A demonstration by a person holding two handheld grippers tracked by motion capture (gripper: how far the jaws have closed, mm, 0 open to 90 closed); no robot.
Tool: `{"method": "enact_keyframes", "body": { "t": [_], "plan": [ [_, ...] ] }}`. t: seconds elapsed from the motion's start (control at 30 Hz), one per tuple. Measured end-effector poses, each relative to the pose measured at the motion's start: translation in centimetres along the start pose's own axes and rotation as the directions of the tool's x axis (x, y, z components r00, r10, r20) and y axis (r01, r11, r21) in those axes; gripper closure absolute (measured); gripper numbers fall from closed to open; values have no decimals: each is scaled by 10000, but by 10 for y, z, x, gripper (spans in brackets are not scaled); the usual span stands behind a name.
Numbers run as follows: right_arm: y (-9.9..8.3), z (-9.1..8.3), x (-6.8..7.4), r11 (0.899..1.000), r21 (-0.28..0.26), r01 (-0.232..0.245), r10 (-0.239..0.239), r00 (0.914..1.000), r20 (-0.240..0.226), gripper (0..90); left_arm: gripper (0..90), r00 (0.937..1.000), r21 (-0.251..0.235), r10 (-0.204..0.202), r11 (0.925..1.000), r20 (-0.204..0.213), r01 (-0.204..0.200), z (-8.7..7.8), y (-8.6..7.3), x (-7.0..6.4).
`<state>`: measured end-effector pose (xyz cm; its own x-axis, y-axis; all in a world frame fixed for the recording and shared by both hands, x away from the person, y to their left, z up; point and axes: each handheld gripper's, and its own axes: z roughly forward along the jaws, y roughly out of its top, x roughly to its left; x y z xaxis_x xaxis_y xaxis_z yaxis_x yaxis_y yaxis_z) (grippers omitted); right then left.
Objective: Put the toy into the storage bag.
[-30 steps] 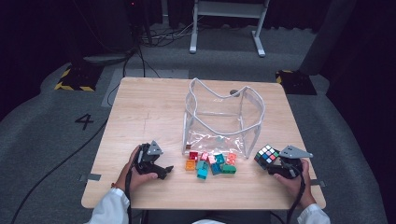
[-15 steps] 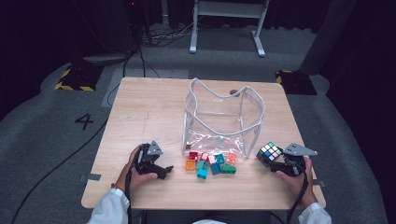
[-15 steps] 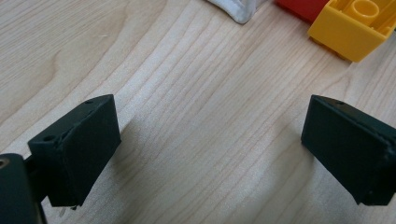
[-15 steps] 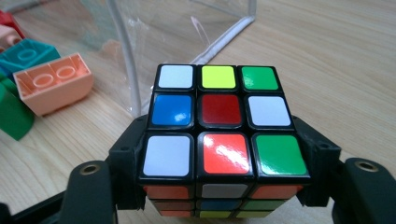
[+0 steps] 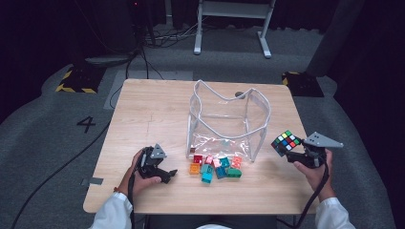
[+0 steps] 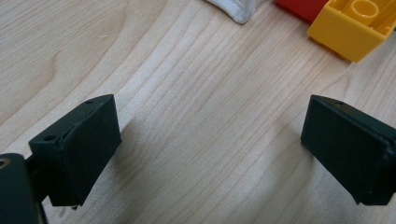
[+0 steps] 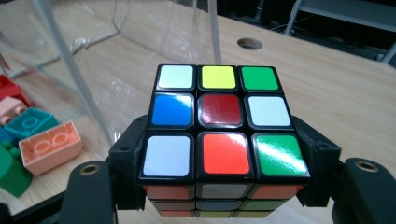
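The right gripper pinches a puzzle cube between its two jaws and holds it above the right side of the table, just right of the clear bag. In the right gripper view the jaws press on two opposite sides of the cube, low on its body, and the cube sits level.

I judge that the step in hand is to carry the cube into the bag. To do it well, the hand should raise the cube higher than the grey rim of the bag, because the near right corner of the rim stands between the cube and the opening. Then it moves left and far until the cube is over the middle of the opening, and only then goes down. The grip must remain firm, since the smooth stickers can slip.

The left gripper rests low on the near left part of the table with its jaws spread wide and nothing between them. It lies near the loose toy bricks and should keep away from them.
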<state>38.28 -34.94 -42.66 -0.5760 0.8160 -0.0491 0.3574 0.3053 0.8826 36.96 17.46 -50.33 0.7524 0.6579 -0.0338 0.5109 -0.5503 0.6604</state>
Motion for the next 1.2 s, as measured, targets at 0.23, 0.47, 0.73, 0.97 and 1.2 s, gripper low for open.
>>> {"method": "enact_keyframes", "body": {
  "t": [0.23, 0.47, 0.73, 0.97, 1.2],
  "plan": [
    [39, -11, -17, 9985, -448, 319, -313, 9994, 126, 338, 48, 10000, -23, 16, 10000, -11, -16, 1, 1, 0],
    [81, -19, -31, 9927, -1157, 350, -375, 9991, -200, 338, 48, 10000, -15, 63, 10000, -30, -64, 1, 1, 0],
    [126, -17, -37, 9845, -1662, 554, -632, 9971, -420, 338, 48, 10000, -7, 20, 10000, 7, -20, 1, 1, 0],
    [152, -4, -29, 9790, -1841, 871, -1045, 9907, -868, 338, 48, 10000, -4, 20, 10000, 12, -20, 1, 1, 0],
    [173, 20, -1, 9748, -1711, 1431, -1736, 9685, -1787, 338, 48, 10000, -7, 36, 10000, -13, -36, 0, 1, 0]
  ]
}}
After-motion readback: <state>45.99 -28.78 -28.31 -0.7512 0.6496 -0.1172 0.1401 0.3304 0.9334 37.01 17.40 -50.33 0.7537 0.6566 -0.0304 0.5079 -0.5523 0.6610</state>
